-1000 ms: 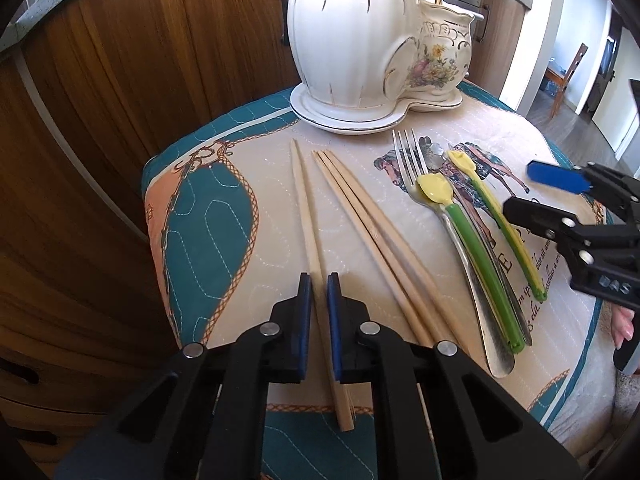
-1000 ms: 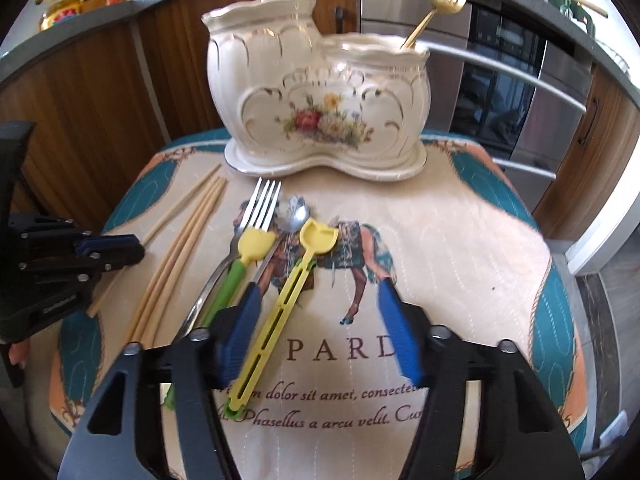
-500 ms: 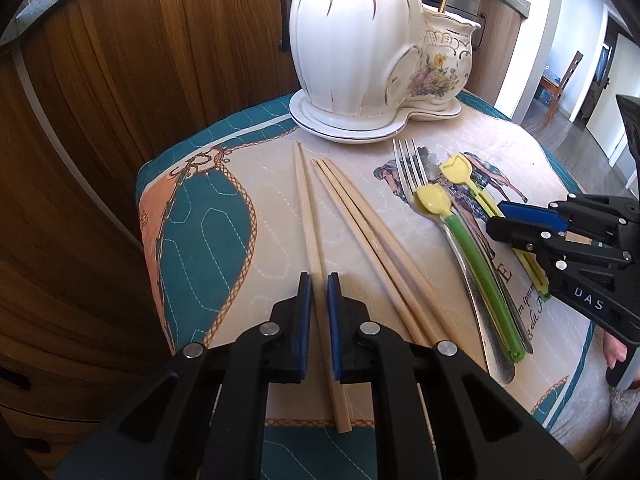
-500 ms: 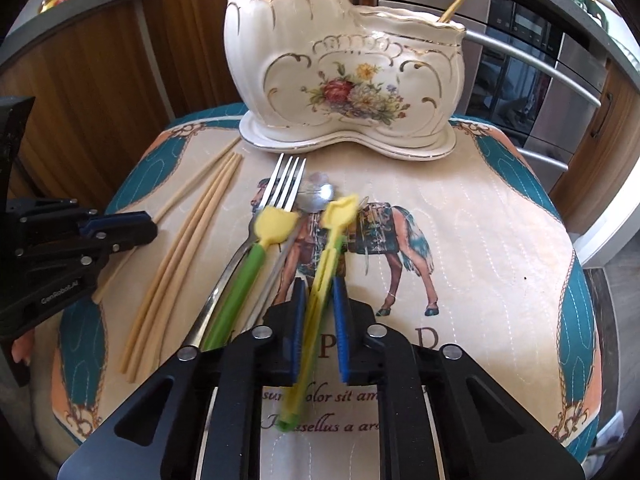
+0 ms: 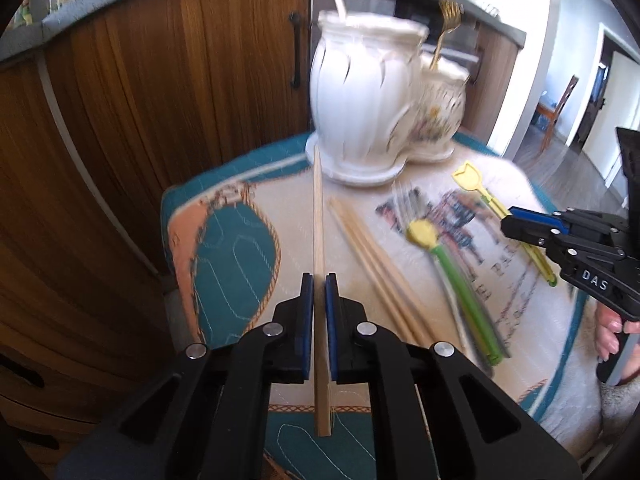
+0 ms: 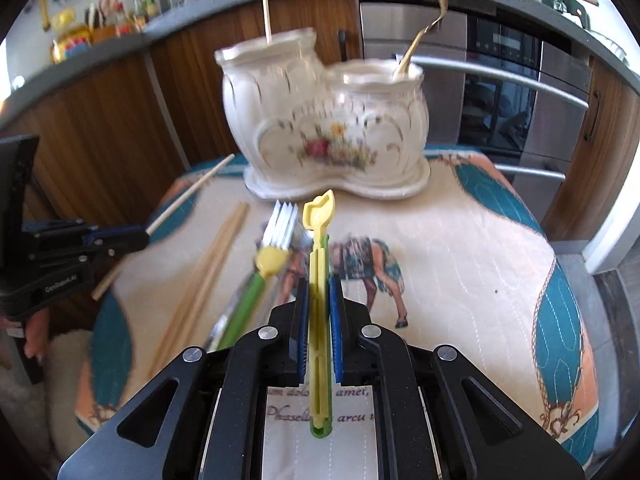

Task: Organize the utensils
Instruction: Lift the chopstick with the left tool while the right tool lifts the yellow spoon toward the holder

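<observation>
left wrist view: the left tongs (image 5: pixel 319 292) are closed nearly all the way, pinching a single wooden chopstick (image 5: pixel 318 216) that points to 12 o'clock at the tall side of the white ceramic holder (image 5: pixel 362 96). its back end sticks out behind the pads. three more chopsticks (image 5: pixel 374 256) lie on the quilted mat (image 5: pixel 224 240) toward 2 o'clock, with a green-handled fork (image 5: pixel 452 264) beyond them. at 3 o'clock the right tongs (image 5: pixel 520 216) carry a yellow utensil (image 5: pixel 474 180).

right wrist view: the right tongs (image 6: pixel 318 300) are narrowed onto the yellow utensil (image 6: pixel 319 240), gripped around mid-handle, its shaped tip aimed at 12 o'clock toward the holder's lower cup, where a gold fork (image 6: pixel 420 36) already stands. at 9 o'clock the left tongs (image 6: pixel 124 238) hold the chopstick (image 6: pixel 188 196) clear of the mat.

both pieces look lifted, so the carrying step seems to be in hand. next, each likely needs tipping upright over its cup, then a gentle release inside the rim.
</observation>
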Available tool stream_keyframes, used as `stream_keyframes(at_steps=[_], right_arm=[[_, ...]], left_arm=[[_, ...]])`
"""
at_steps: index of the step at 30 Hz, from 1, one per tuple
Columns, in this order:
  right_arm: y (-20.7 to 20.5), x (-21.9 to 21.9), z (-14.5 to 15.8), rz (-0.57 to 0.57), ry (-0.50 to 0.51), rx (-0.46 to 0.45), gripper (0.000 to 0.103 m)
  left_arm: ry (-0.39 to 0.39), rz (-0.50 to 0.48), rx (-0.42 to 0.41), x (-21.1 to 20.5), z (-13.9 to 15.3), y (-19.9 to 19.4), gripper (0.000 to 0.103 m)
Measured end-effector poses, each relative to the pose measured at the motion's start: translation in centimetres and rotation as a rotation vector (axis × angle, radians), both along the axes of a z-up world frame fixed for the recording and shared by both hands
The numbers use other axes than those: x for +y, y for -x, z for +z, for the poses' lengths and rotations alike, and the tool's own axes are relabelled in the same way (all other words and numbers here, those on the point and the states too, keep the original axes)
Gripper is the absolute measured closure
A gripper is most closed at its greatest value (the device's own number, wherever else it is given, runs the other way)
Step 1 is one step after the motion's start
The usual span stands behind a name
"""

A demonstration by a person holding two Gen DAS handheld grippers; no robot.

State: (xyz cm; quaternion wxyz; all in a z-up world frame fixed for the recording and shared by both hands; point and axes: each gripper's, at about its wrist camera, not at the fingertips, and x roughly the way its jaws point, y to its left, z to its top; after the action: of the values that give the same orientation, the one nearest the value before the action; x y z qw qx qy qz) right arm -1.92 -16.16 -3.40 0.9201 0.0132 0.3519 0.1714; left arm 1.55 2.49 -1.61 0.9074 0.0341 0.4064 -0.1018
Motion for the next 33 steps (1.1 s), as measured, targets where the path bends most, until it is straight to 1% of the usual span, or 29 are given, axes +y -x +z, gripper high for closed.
stream_keyframes(at_steps=[4,7,10,11,16,21,25,27,31,33], right_arm=[[0.6,-0.9,1.5,0.006,-0.05,-0.066,0.092],[1.0,-1.6,2.5,0.002,-0.102,-0.115,0.092],[1.2,-2.3,3.7,-0.02,-0.149,-0.195,0.092],[1.2,-2.5,4.1,-0.031,-0.167,-0.221,0.092],[-0.5,-2.9,5.7,-0.055,-0.201,-0.278,0.092],[-2.2,-2.7,7.9,-0.073,-0.23,-0.347,0.092],[-4.3,-2.6,10.0,-0.075,-0.269,-0.414,0.092],[-5.3,-2.6,10.9,-0.082,-0.287,-0.447,0.092],[-7.6,-2.8,11.3,-0.089,-0.327,-0.476,0.092],[-9.0,-2.9,11.0,-0.096,-0.343,-0.464,0.092]], left_arm=[[-0.001,-0.008,-0.051,0.0,1.6,0.8,0.097],[0.013,-0.003,-0.108,0.5,3.2,1.8,0.097],[0.055,0.02,-0.187,1.0,5.3,2.5,0.097],[0.066,0.025,-0.203,1.2,5.7,2.9,0.097],[0.123,0.041,-0.275,1.2,7.0,2.5,0.097],[0.172,0.038,-0.336,0.7,8.1,0.8,0.097],[0.253,0.035,-0.358,0.5,9.2,-1.7,0.097],[0.279,0.035,-0.388,0.3,9.8,-3.0,0.097],[0.322,0.04,-0.425,-0.1,10.9,-5.4,0.097],[0.36,0.034,-0.436,0.0,11.2,-6.8,0.097]])
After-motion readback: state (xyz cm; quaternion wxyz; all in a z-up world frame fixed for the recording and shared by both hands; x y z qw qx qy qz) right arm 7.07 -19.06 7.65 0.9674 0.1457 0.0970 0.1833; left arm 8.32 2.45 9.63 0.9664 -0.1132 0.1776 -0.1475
